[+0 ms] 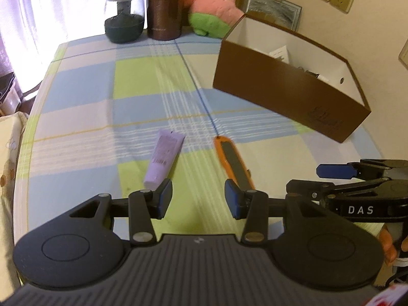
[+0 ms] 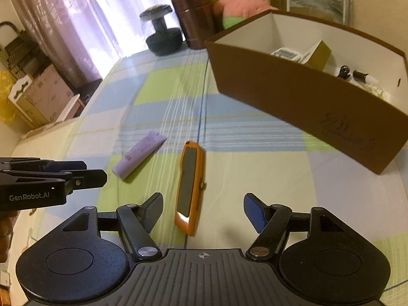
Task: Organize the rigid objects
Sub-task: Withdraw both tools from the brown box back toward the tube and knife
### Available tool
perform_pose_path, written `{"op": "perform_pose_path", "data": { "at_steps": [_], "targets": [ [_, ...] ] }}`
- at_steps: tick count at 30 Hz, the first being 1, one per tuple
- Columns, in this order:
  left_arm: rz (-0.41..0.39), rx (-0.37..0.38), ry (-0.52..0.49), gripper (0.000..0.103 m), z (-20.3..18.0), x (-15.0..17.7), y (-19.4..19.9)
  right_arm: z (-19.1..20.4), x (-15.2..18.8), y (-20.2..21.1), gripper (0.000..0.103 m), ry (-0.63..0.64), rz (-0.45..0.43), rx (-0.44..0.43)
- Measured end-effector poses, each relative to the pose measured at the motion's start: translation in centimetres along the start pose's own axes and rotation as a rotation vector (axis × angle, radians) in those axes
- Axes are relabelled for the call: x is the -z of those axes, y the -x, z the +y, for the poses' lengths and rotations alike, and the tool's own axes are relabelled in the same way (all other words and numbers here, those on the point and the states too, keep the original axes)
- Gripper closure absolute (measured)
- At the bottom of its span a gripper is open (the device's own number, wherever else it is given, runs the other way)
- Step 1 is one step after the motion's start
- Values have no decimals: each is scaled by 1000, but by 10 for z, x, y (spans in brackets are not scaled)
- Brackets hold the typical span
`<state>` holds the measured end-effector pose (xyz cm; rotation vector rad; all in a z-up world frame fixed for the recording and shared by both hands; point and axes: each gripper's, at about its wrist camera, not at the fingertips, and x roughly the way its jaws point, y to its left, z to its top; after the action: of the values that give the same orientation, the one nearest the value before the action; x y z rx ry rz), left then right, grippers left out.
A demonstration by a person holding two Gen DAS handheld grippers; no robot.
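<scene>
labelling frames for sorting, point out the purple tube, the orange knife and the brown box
purple tube (image 1: 163, 160), left wrist view, middle of its body
orange knife (image 2: 190, 186), right wrist view, dark centre panel
brown box (image 2: 306, 102), right wrist view, near outer wall

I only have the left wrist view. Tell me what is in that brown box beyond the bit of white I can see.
Observer: From the right wrist, the brown box holds a white boxed item leaning on an olive carton.
Operator: Report the far end too.
Observer: A coiled black cable lies there beside a small dark cylinder.
Operator: Now confirm the right gripper's state.
Observer: The right gripper is open and empty, its fingers straddling the near end of the orange utility knife.
Operator: Say what sits off the table's left.
Observer: Cardboard boxes stand by the curtain.
</scene>
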<state>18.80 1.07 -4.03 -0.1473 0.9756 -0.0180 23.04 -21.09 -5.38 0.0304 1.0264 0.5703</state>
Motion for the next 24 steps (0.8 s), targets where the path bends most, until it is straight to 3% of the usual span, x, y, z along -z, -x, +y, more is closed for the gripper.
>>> {"op": "perform_pose_path", "data": {
  "at_steps": [24],
  "targets": [
    [76,-64,17,62,22,6,-32,21,1,-74,36,78,121,9]
  ]
}}
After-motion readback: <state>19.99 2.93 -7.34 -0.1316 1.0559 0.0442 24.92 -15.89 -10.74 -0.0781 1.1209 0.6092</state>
